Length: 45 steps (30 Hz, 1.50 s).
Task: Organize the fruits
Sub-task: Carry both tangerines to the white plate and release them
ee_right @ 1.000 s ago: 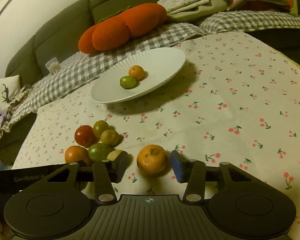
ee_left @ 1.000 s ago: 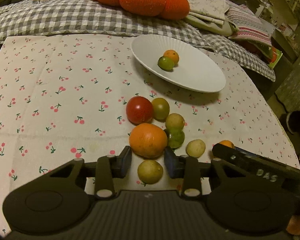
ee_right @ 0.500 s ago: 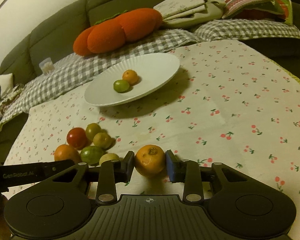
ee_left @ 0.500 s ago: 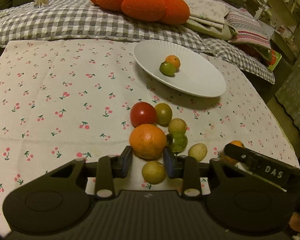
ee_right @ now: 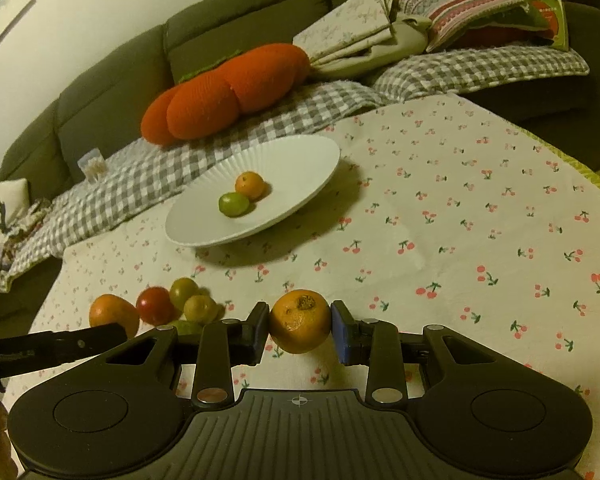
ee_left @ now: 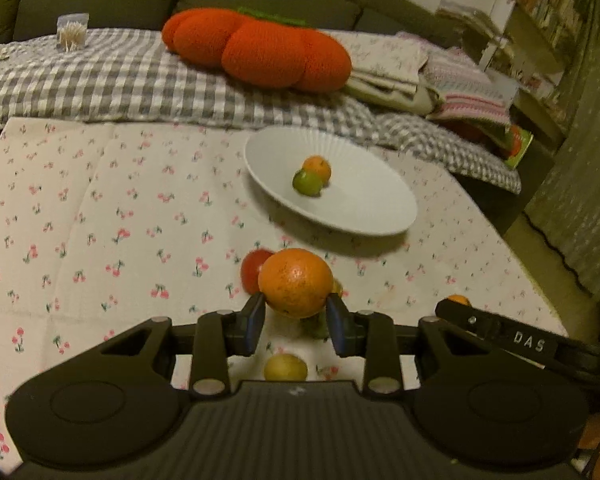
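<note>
In the left wrist view, our left gripper (ee_left: 296, 322) has closed on the big orange (ee_left: 295, 282) and lifted it off the cloth (ee_left: 100, 220), clear of the tomato (ee_left: 252, 274). In the right wrist view, our right gripper (ee_right: 300, 332) has clamped the small orange (ee_right: 300, 320) and raised it too. Both fruits are ready to go to the plate (ee_right: 300, 160), which holds two fruits.

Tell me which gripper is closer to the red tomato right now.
Left. The left gripper, shut on a large orange, is just in front of the red tomato. The right gripper, holding its own orange, sits farther off to the side.
</note>
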Available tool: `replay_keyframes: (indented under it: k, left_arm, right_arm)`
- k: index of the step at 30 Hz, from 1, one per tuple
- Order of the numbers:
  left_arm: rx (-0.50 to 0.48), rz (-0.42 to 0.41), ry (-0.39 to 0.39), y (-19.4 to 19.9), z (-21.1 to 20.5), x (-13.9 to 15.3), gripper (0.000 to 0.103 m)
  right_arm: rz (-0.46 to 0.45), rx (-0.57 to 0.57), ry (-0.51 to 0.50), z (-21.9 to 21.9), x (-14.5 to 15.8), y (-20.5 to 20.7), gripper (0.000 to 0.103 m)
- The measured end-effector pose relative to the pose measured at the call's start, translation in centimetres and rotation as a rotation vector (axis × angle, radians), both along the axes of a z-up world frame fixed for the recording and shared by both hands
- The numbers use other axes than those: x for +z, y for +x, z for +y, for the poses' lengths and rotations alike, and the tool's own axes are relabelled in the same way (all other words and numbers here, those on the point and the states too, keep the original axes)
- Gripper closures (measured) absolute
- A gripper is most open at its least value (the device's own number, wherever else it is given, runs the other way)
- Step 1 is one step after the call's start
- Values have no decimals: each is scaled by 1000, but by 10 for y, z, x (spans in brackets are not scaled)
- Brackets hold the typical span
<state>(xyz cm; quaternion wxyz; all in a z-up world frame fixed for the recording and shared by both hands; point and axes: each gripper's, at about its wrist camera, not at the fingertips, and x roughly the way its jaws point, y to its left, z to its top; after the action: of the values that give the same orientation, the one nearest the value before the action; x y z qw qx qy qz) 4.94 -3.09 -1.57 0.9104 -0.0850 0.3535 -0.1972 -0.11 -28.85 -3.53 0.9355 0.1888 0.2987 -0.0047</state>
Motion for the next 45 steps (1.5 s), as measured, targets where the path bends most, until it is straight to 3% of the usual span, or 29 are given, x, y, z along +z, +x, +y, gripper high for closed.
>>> replay_keyframes:
  k: [12,18,32,45]
  left_arm:
    - [-10,-56,-8,17,1,8,72]
    - [16,-51,-68,44,14,26,72]
    - [-100,-66,77,84,-57,9,72]
    - [-123,-42,107,111,-86,-13,71]
  right_arm:
    - [-41,2,2,-1,3,9,71]
    - [-67,-17,27,-11,10,20,71]
    - [-97,50,-80,-7,24,86,71]
    - [-49,104,-82,-10,10,132,69]
